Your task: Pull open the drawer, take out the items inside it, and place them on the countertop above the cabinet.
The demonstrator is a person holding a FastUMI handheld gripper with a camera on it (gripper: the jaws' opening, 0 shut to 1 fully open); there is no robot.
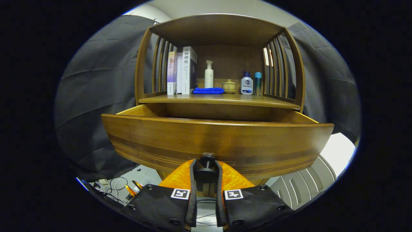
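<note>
The gripper (206, 164) has its jaws closed narrowly on the small dark knob (207, 158) at the middle of the drawer front, one finger pressing on each side of it. The wooden drawer (219, 141) stands pulled out from the cabinet (219, 32), its front panel close ahead of the fingers; from this low angle the inside of the drawer is hidden behind the front panel, so what lies in it cannot be told. Above the drawer, the worktop (222, 100) of the cabinet carries a row of things under the arched wooden canopy. To the left of the row stand upright books (182, 71); next to them lies a folded blue cloth (208, 91), with a white pump bottle (209, 75) standing just behind it. To the right of the cloth sits a small lidded ceramic pot (229, 85), then a white-and-blue pump bottle (247, 84), and beside that a slim teal bottle (258, 83), nearest the slatted right side of the cabinet.
</note>
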